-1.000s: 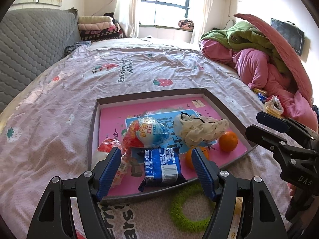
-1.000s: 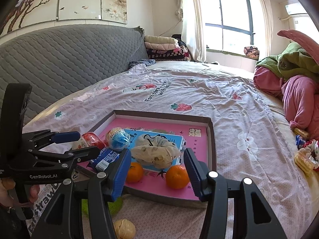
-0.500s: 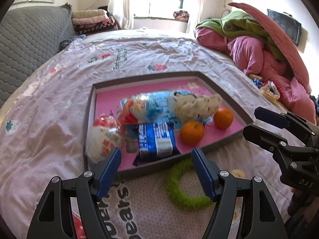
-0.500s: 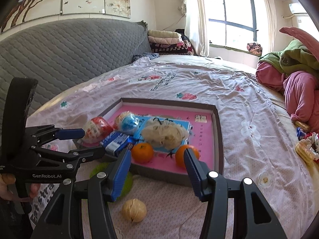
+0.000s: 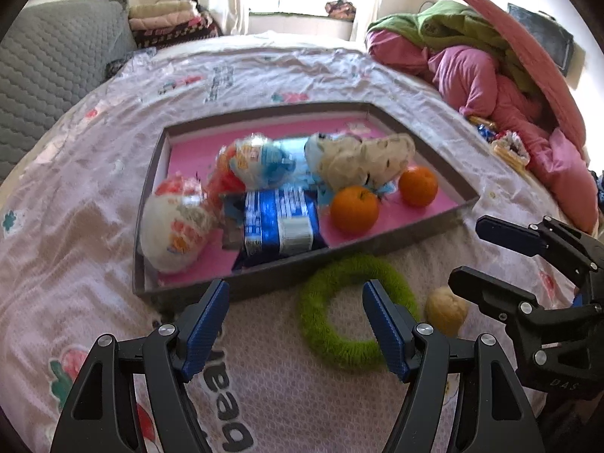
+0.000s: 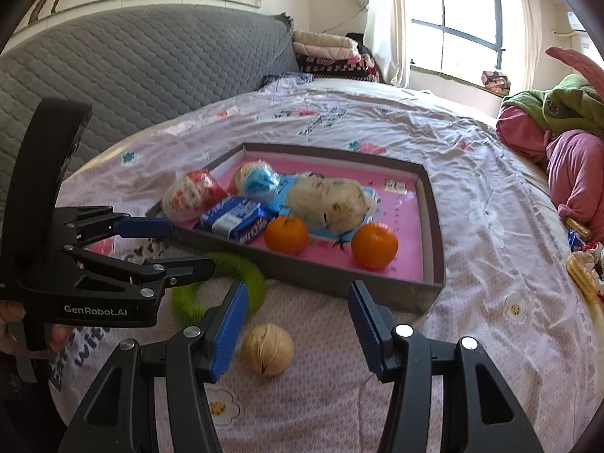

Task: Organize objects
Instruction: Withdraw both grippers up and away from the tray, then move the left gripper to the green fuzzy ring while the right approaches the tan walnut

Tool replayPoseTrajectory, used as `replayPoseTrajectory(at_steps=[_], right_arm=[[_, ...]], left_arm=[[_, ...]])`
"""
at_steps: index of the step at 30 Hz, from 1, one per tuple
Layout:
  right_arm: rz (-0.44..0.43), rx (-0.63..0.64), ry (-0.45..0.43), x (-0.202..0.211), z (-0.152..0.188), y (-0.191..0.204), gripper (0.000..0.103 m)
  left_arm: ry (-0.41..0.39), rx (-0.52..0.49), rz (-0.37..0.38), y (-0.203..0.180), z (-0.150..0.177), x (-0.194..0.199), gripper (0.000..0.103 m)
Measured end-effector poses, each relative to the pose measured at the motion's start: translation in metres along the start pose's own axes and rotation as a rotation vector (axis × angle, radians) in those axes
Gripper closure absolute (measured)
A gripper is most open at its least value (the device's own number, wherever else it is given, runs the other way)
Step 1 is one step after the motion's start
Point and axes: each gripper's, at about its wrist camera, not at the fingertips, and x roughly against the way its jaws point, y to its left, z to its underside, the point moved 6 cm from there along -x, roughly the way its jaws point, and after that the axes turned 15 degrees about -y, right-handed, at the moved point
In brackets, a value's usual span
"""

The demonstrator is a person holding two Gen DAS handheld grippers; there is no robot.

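the two things i see outside the tray are a fuzzy green ring point(image 5: 355, 313) and a walnut point(image 6: 268, 351), both lying on the bedsheet point(image 6: 490, 204) just in front of the tray's near wall. i read these as what's left to put away.

the ring looks soft, light and plush, so i expect it to squash under the pads and flop a little when lifted. i'd pinch across one side of the band, one finger inside the hole and one outside, rather than try to span the whole loop. my left gripper point(image 5: 296, 321) hangs over it with its jaws apart and nothing between them; the right-hand pad sits above the ring's hole.

the walnut is hard, round and light, with a ridged shell. i judge it likely to roll or pop out of a slanted pinch, so i'd take it square across its widest part. my right gripper point(image 6: 298, 321) hovers just above it, jaws wide apart and empty, the nut below the gap and toward the left finger.

behind them, the grey-walled tray point(image 6: 434, 256) with a pink floor holds two tangerines, a blue snack packet point(image 5: 279, 222), two wrapped egg-shaped toys and a cream plush. a pile of pink and green bedding point(image 5: 490, 60) lies well off to the right.
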Motion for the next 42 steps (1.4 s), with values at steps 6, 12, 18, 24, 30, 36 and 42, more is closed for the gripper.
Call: replayPoseTrajectory(at_steps=[6,12,18,24,30,36,42], right_arm=[[-0.010,0.025,0.033,0.000,0.011,0.002,0.048],[-0.028,0.009,0.058,0.001,0.020,0.002,0.048],[-0.044,0.014,0.068,0.000,0.024,0.006,0.048],[-0.059,0.018,0.101,-0.008,0.031,0.011,0.048],[-0.065,0.041,0.121,-0.014,0.037,0.015,0.057],[-0.075,0.067,0.123,-0.017,0.039,0.019,0.064],[-0.074,0.093,0.127,-0.020,0.039,0.024,0.069]], left_arm=[[0.046,0.003,-0.020,0.000,0.010,-0.006,0.029],[0.079,0.027,-0.003,-0.001,0.018,-0.012,0.029],[0.089,0.058,0.000,0.001,0.023,-0.017,0.029],[0.074,0.054,0.007,-0.001,0.024,-0.023,0.029],[0.064,0.044,0.025,-0.006,0.023,-0.024,0.038],[0.056,0.039,0.056,-0.011,0.022,-0.025,0.051],[0.047,0.013,0.084,-0.020,0.020,-0.025,0.068]])
